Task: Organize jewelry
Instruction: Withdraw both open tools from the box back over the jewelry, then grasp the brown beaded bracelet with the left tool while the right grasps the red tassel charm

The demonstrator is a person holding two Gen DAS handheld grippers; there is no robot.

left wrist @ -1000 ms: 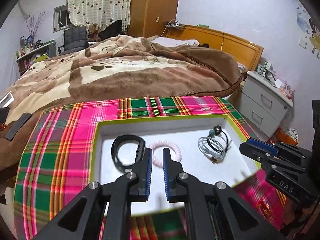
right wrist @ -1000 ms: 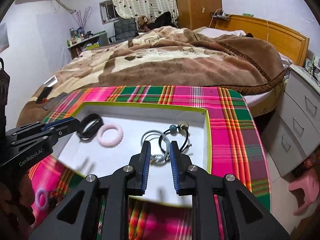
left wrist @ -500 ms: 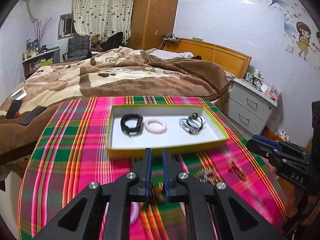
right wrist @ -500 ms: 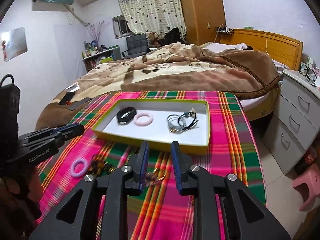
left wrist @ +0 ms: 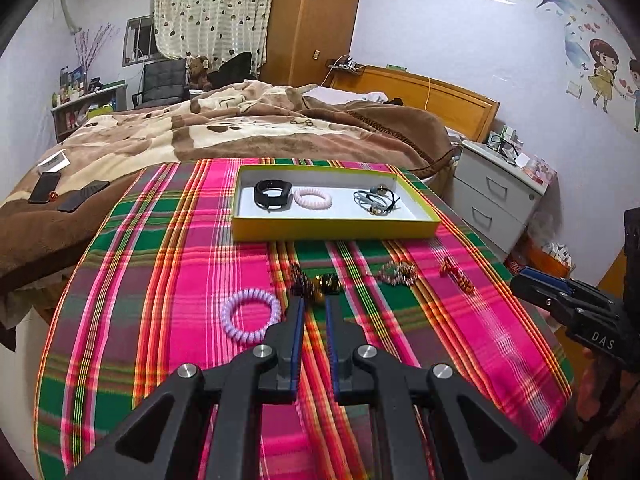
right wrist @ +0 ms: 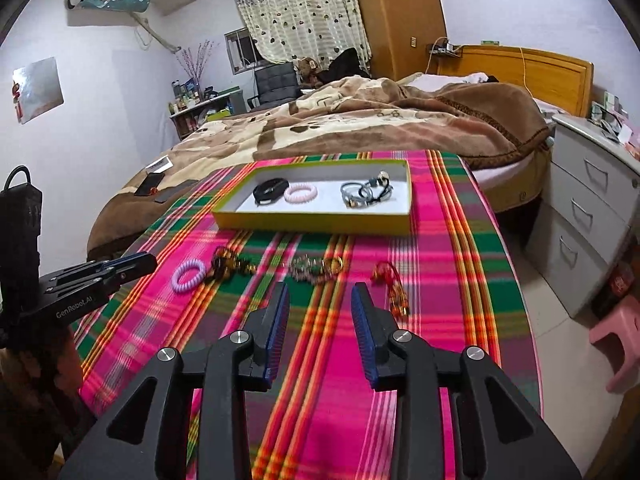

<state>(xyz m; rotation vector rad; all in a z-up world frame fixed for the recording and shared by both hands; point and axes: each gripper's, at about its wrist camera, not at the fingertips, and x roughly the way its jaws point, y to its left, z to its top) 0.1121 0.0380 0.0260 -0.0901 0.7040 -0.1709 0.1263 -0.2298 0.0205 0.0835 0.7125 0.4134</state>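
Note:
A yellow-green box (left wrist: 332, 229) (right wrist: 312, 222) on the plaid cloth holds a black band (left wrist: 273, 194), a pink coil tie (left wrist: 312, 199) and grey and black hair ties (left wrist: 376, 200). In front of it lie a purple coil tie (left wrist: 251, 315) (right wrist: 188, 275), a dark bead bracelet (left wrist: 316, 281) (right wrist: 230, 266), a mixed bead bracelet (left wrist: 397, 272) (right wrist: 316, 268) and a red charm piece (left wrist: 456, 274) (right wrist: 390, 286). My left gripper (left wrist: 312, 300) is nearly shut and empty, just short of the dark bead bracelet. My right gripper (right wrist: 320, 292) is open and empty, just short of the mixed bead bracelet.
The plaid table (left wrist: 160, 280) ends at a bed with a brown blanket (left wrist: 240, 132) behind. A grey drawer unit (right wrist: 592, 208) and a pink stool (right wrist: 616, 340) stand to the right. Phones (left wrist: 48, 186) lie on the bed at left.
Both grippers have pulled back from over the box to the table's near side, so the loose jewelry now shows. The right gripper's jaws have opened wide.

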